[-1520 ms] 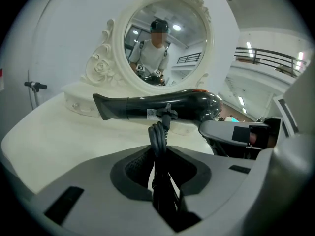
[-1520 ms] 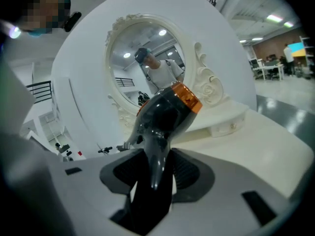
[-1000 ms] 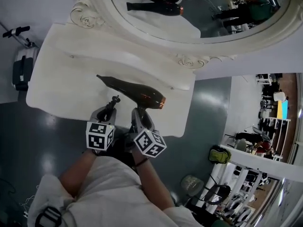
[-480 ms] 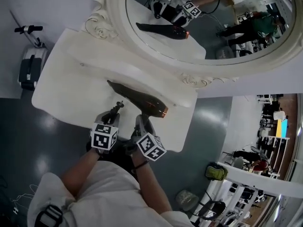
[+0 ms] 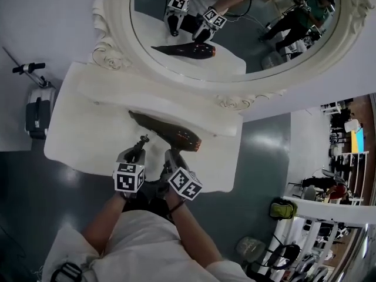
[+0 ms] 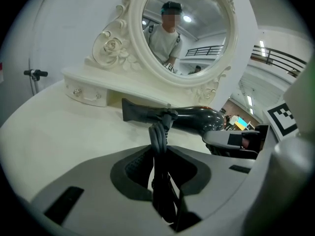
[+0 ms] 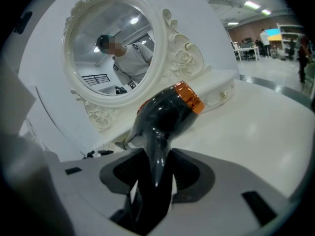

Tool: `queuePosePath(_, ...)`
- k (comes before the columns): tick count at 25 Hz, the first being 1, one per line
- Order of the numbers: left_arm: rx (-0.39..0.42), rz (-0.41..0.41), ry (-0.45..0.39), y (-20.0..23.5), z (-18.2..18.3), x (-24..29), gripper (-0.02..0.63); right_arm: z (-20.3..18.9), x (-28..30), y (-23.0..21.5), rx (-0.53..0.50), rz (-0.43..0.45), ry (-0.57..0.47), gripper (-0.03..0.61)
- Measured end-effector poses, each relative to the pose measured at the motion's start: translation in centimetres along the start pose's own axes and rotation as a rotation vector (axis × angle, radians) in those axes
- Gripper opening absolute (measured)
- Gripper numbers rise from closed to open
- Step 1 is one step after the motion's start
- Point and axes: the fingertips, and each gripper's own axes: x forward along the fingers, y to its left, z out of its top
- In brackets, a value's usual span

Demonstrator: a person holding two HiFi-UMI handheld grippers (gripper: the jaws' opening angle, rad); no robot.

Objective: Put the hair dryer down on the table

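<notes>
The black hair dryer [image 5: 166,131] with an orange ring [image 5: 198,143] at its rear lies level, close over the white dressing table [image 5: 82,128]; contact with the top cannot be made out. My right gripper [image 5: 172,154] is shut on its handle [image 7: 156,156], with the barrel [image 7: 165,112] pointing away to the upper right. To its left, my left gripper [image 5: 140,143] is shut on the dryer's bundled black cord [image 6: 159,144]. The left gripper view shows the dryer [image 6: 194,118] side-on, nozzle to the left, and the right gripper [image 6: 231,140] beside it.
An ornate oval mirror [image 5: 235,34] stands at the table's back and reflects both grippers and the dryer. A low shelf with a small drawer [image 6: 88,93] runs under it. A dark suitcase [image 5: 36,113] stands on the floor left of the table. The table's front edge is just before the grippers.
Both grippers and the dryer have sunk a little toward the table top, grips unchanged. The head view has swung so that the mirror shows the grippers' reflection.
</notes>
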Motion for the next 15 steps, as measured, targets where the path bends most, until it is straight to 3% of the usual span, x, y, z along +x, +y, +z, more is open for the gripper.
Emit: queuePosePath(15, 0.017, 0.01, 0.028, 0.7, -0.5, 0.7, 0.074, -1.3, 1.5, -1.1, -0.025, -0.056, 0.079, 0.187)
